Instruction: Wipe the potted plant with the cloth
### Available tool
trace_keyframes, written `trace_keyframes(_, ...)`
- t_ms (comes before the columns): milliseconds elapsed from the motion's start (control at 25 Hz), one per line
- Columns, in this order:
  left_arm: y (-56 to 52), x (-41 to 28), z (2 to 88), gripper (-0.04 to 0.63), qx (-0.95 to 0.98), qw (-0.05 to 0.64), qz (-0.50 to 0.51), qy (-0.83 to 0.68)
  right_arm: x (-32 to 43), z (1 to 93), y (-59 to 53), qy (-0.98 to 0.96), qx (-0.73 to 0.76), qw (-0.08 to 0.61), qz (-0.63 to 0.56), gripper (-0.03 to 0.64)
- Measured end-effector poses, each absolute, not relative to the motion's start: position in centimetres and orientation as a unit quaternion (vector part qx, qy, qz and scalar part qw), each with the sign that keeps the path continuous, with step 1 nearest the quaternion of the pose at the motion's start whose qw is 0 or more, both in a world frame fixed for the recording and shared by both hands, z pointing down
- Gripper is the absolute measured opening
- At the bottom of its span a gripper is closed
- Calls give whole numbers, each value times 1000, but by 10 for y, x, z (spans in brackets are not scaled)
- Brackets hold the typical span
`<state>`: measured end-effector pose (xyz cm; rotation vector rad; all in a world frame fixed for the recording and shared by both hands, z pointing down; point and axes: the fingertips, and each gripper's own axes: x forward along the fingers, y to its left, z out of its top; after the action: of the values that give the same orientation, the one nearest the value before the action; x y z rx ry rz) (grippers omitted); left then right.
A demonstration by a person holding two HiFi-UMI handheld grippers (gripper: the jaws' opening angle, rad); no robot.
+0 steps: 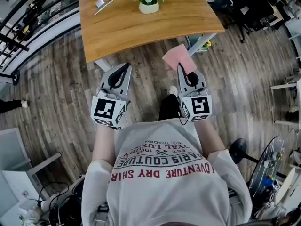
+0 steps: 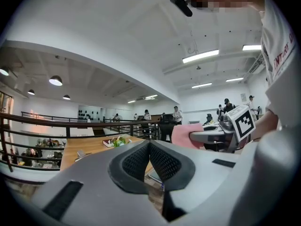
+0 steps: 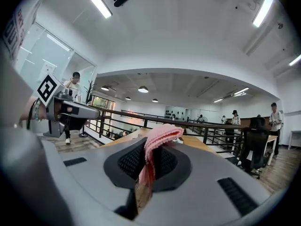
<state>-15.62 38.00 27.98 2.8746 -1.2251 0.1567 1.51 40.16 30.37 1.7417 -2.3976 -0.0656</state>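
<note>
The potted plant (image 1: 148, 1), green leaves and small flowers in a cream pot, stands near the far side of the wooden table (image 1: 117, 32). Both grippers are held in front of the person's chest, short of the table's near edge. My right gripper (image 1: 180, 66) is shut on a pink cloth (image 1: 178, 58), which sticks out past its tips. In the right gripper view the cloth (image 3: 157, 140) is pinched between the black pads. My left gripper (image 1: 127, 66) is shut with nothing in it, pads meeting (image 2: 149, 142). The plant (image 2: 117, 141) shows small and far ahead in the left gripper view.
A small grey object (image 1: 102, 4) lies on the table left of the plant. A black railing (image 1: 28, 13) runs along the left and an office chair (image 1: 254, 8) stands at the right. People stand in the background (image 2: 177, 113). Wood floor lies between me and the table.
</note>
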Motion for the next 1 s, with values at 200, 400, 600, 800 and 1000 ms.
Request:
trace_keyframes(200, 313, -118, 284, 17, 897, 17, 54, -438, 61, 312, 320, -829, 551, 97, -20, 35)
trace_keyframes(400, 246, -71, 284, 17, 875, 23, 60, -480, 112, 314, 235, -850, 516, 105, -12, 35)
trace_keyframes(600, 193, -31, 291, 17, 855, 30, 65, -514, 148, 325, 165, -870, 478, 121, -10, 35)
trace_keyframes(800, 158, -14, 308, 17, 836, 57, 87, -538, 169, 336, 108, -881, 455, 131, 3, 35)
trace_keyframes(1000, 119, -20, 332, 17, 824, 83, 111, -549, 179, 363, 57, -870, 462, 168, 27, 35)
